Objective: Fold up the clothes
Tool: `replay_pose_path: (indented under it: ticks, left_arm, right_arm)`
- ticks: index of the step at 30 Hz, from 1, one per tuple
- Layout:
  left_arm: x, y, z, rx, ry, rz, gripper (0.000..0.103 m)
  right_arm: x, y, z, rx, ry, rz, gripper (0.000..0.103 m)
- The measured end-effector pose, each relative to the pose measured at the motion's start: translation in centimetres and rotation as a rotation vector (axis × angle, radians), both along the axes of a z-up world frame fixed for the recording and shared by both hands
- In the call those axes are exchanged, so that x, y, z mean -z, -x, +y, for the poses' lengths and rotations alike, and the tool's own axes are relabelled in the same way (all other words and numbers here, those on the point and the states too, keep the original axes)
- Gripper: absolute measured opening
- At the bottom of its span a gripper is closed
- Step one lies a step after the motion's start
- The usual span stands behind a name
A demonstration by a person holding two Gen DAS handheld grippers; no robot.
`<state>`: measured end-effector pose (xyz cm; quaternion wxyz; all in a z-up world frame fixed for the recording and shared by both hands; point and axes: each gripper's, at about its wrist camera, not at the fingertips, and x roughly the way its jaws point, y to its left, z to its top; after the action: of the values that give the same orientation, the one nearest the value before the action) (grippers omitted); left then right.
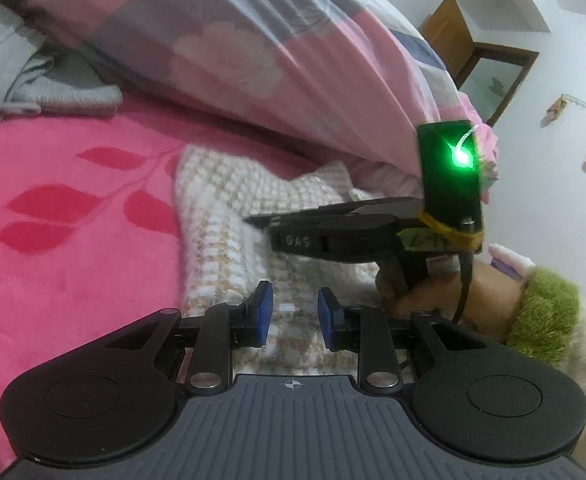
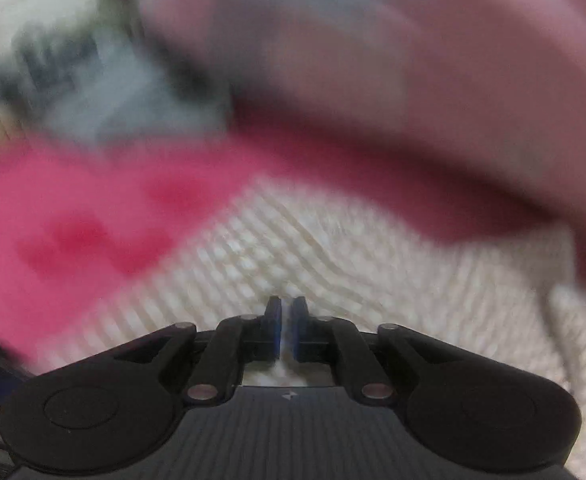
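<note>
Here, knit garment [image 1: 229, 200] lengthwise away.

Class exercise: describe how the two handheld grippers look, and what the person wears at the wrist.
Each gripper, left and right, has black linkage arms, round black side discs, silver pivot pins, a ribbed grey base and blue-padded jaws. The left view also shows the right gripper side-on: a black box with a green light, yellow banding and a black cable. A fuzzy green cuff circles the wrist.

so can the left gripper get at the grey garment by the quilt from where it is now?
Probably yes. The left gripper is open over the cream checked knit; the grey garment lies up-left across bare pink blanket, nothing between. The right gripper is off to the other side.
</note>
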<state>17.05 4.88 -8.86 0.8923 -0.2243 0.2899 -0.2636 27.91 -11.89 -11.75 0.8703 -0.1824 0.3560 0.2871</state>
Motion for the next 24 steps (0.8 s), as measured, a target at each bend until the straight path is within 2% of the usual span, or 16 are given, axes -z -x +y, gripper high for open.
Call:
replay_pose_path:
  ticks: [3, 5, 8, 12, 16, 19, 24]
  left_arm:
    - [0.0, 0.1, 0.1, -0.004, 0.002, -0.003, 0.026]
    - [0.1, 0.2, 0.1, -0.007, 0.001, -0.005, 0.026]
    - [0.2, 0.3, 0.0, -0.009, -0.004, -0.01, 0.026]
    - [0.3, 0.3, 0.2, -0.01, 0.004, -0.009, 0.026]
    - [0.2, 0.4, 0.3, -0.012, 0.0, -0.011, 0.026]
    - [0.3, 0.4, 0.3, -0.013, 0.0, -0.012, 0.026]
    - [0.3, 0.4, 0.3, -0.015, 0.02, -0.009, 0.026]
  right_arm:
    - [-1.7, -0.6, -0.1, 0.034, -0.031, 0.027, 0.003]
    - [-3.0, 0.2, 0.6, -0.006, -0.022, -0.022, 0.003]
    - [-3.9, 0.1, 1.7, -0.104, -0.1, -0.041, 0.003]
    - [0.8, -2.8, 3.0, -0.074, -0.008, -0.039, 0.0]
    - [-0.8, -3.3, 2.2, -0.034, -0.087, -0.009, 0.001]
    - [-2.1, -3.3, 2.7, -0.06, -0.152, -0.037, 0.001]
    - [0.3, -5.7, 4.2, -0.006, -0.108, -0.023, 0.0]
